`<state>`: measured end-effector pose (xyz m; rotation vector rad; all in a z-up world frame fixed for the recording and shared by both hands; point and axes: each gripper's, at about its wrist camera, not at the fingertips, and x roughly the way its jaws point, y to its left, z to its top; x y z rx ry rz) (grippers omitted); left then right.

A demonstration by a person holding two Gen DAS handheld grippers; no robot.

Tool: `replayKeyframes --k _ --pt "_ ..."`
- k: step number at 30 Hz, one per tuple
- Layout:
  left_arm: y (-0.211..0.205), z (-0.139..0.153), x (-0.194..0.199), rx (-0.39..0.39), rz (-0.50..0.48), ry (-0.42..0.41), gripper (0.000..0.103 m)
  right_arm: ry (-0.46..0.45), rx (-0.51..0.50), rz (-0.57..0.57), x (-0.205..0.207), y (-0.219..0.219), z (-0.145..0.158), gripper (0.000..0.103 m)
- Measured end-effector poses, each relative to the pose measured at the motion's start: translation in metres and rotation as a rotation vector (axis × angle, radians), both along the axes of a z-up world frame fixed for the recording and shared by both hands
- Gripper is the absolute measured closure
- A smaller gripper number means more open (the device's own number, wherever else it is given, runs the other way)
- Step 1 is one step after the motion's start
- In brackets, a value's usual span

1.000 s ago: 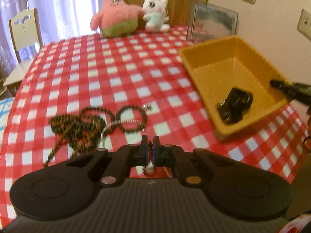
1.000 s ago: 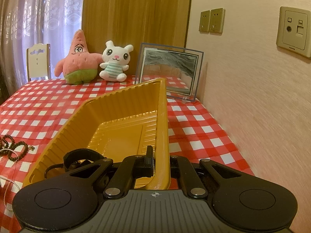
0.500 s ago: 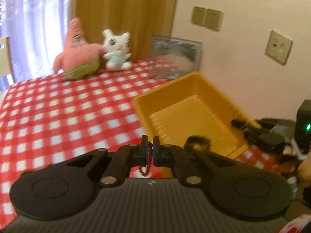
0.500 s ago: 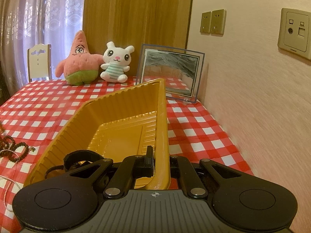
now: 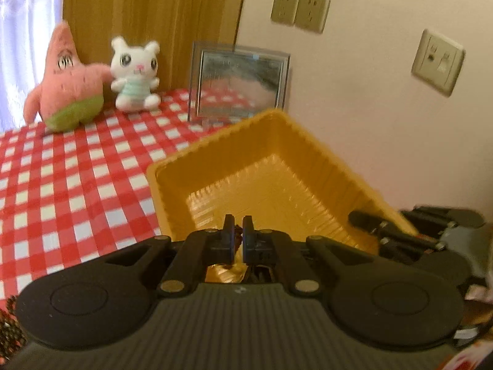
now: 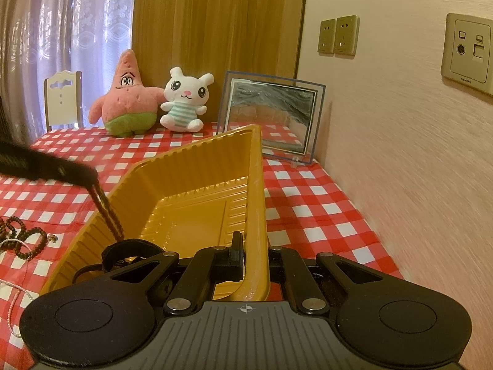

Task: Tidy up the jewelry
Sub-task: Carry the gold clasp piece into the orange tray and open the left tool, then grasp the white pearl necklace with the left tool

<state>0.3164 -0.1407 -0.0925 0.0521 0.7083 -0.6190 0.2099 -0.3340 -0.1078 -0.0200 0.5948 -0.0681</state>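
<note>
A yellow ribbed tray [image 6: 191, 209] stands on the red checked tablecloth, tipped up on its right side. My right gripper [image 6: 254, 252] is shut on the tray's right rim. Over the tray's near left wall, my left gripper [image 5: 237, 228] is shut on a dark brown bead strand [image 5: 238, 238]. In the right wrist view that left gripper [image 6: 89, 178] comes in from the left, and the bead strand [image 6: 107, 212] hangs from it into the tray. A black band [image 6: 129, 246] lies in the tray's near corner. More brown beads [image 6: 24, 240] and a thin pale chain [image 6: 15, 296] lie on the cloth to the left.
A pink star plush [image 6: 126, 98], a white bunny plush [image 6: 185, 101] and a glass picture frame [image 6: 271, 117] stand at the table's far edge. The wall with sockets [image 6: 339, 35] runs close along the right. A white chair [image 6: 61, 98] is at the far left.
My left gripper has swung right, from above the bead pile on the cloth to over the tray, carrying the bead strand with it. The right gripper and tray have not moved.
</note>
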Motion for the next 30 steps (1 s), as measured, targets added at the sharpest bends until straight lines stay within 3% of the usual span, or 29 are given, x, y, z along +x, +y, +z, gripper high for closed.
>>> replayKeyframes --k 5,7,8,11,18,23,30 --pt "-0.001 -0.021 0.005 0.021 0.011 0.064 0.099 0.002 0.002 0.003 0.0 0.0 0.0 0.098" --pt "0.002 -0.024 0.008 0.021 0.023 0.09 0.095 0.002 0.003 0.005 -0.002 -0.001 0.0 0.098" --pt "0.004 -0.023 0.009 0.017 0.033 0.096 0.089 0.002 0.002 0.007 -0.001 -0.001 0.0 0.098" --pt "0.013 -0.013 0.008 -0.015 0.059 0.096 0.078 0.004 0.002 0.008 -0.002 -0.001 0.0 0.098" --pt "0.054 0.014 -0.004 -0.079 0.151 0.056 0.078 0.004 0.003 0.01 -0.003 -0.002 0.0 0.098" --pt "0.094 0.005 -0.023 -0.013 0.232 0.049 0.078 0.004 0.002 0.011 -0.003 -0.002 0.0 0.098" --pt "0.145 -0.032 -0.057 0.066 0.35 0.147 0.078 0.004 0.002 0.01 -0.003 -0.002 0.0 0.098"
